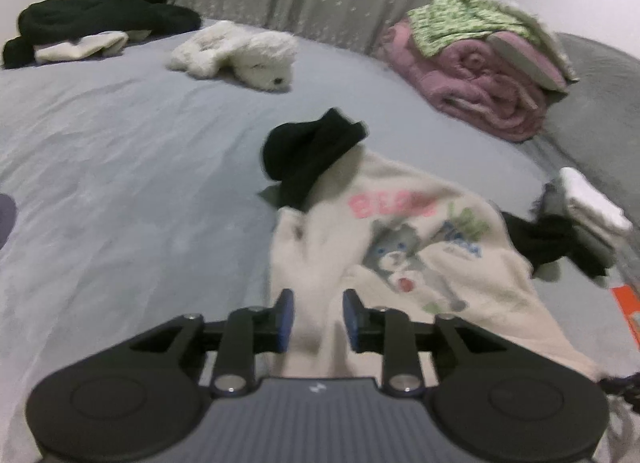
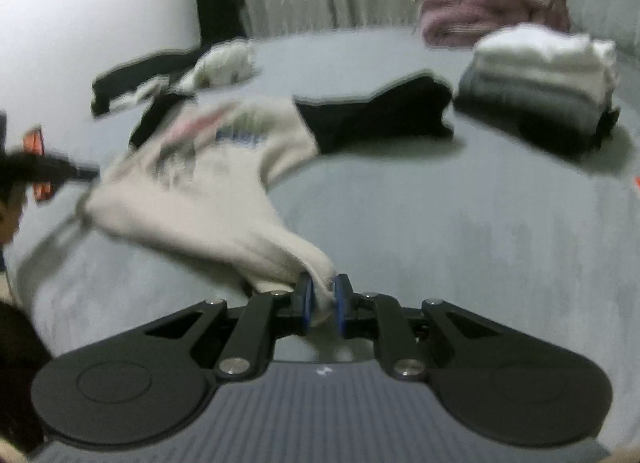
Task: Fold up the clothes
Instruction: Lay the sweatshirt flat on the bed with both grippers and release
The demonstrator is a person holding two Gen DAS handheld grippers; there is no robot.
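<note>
A cream sweatshirt (image 1: 400,255) with a cartoon bear print and pink letters lies spread on the grey bed sheet (image 1: 120,183). A black garment (image 1: 312,151) rests on its far end. My left gripper (image 1: 319,317) stands open over the shirt's near edge, with cream cloth between the blue pads (image 1: 285,315) but not pinched. In the right wrist view my right gripper (image 2: 322,303) is shut on a bunched corner of the same sweatshirt (image 2: 208,183), which stretches away to the left, lifted off the sheet near the pads. The view is blurred.
A white plush toy (image 1: 240,55) and a dark clothes pile (image 1: 100,23) lie at the far side. A rolled pink blanket (image 1: 480,83) with green cloth on top sits back right. A folded stack of white and grey clothes (image 2: 536,75) lies beside another black garment (image 2: 384,115).
</note>
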